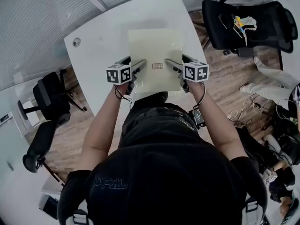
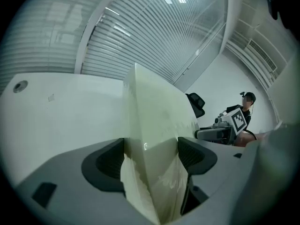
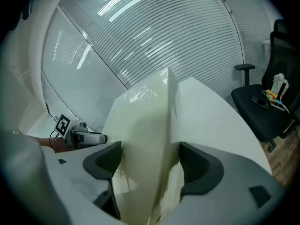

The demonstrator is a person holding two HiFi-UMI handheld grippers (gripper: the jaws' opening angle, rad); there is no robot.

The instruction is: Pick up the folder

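left hand-held gripper (image 1: 139, 65), right hand-held gripper (image 1: 170, 63) clamp folder (image 1: 154, 46); table (image 1: 101, 36) beneath, chair (image 1: 234, 25) beyond.

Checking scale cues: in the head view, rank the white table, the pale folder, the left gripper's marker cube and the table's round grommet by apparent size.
1. white table
2. pale folder
3. marker cube, nearer the camera than the table, yet clearly smaller than the folder
4. round grommet
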